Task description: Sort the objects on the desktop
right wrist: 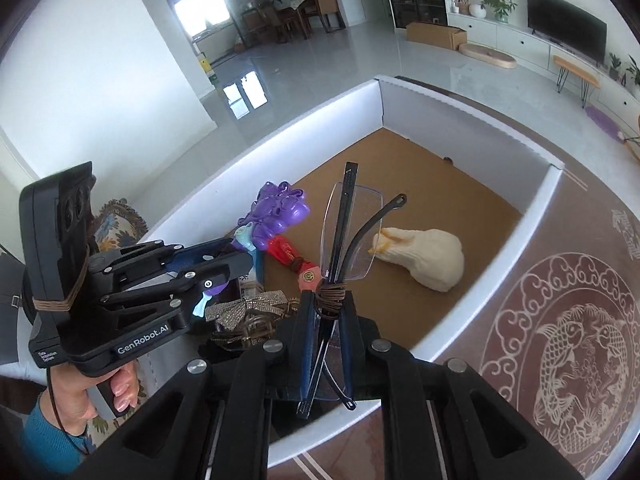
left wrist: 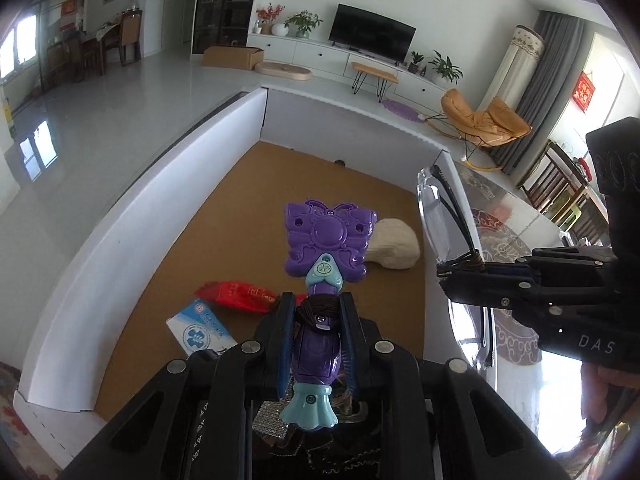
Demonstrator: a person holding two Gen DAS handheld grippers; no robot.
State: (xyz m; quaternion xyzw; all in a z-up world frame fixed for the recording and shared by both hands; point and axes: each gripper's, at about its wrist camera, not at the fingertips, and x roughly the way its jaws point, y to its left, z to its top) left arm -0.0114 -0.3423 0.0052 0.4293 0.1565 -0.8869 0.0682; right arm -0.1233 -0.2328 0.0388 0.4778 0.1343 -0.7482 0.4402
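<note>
Purple plastic, a butterfly-shaped toy (left wrist: 325, 240) with pale blue trim, is clamped by its handle in the left hand-held gripper (left wrist: 318, 316), which hangs over a white-walled box (left wrist: 132, 240) with a brown cardboard floor. Beside it to the right, the right hand-held gripper (right wrist: 330, 308) is clenched on folded rimless glasses (right wrist: 352, 236) with dark temples, the lens standing up above the fingers, over the same box. On the box floor beneath lie a cream-coloured plush (right wrist: 424, 258), a red packet (left wrist: 236, 294) and a blue-and-white packet (left wrist: 202, 330). A rhinestone bow (right wrist: 244, 306) lies close under the grippers. The box sits on a bench (right wrist: 560, 320) whose top carries a pale carp medallion pattern. A hand (right wrist: 100, 396) with a teal sleeve grips the left tool's handle.
</note>
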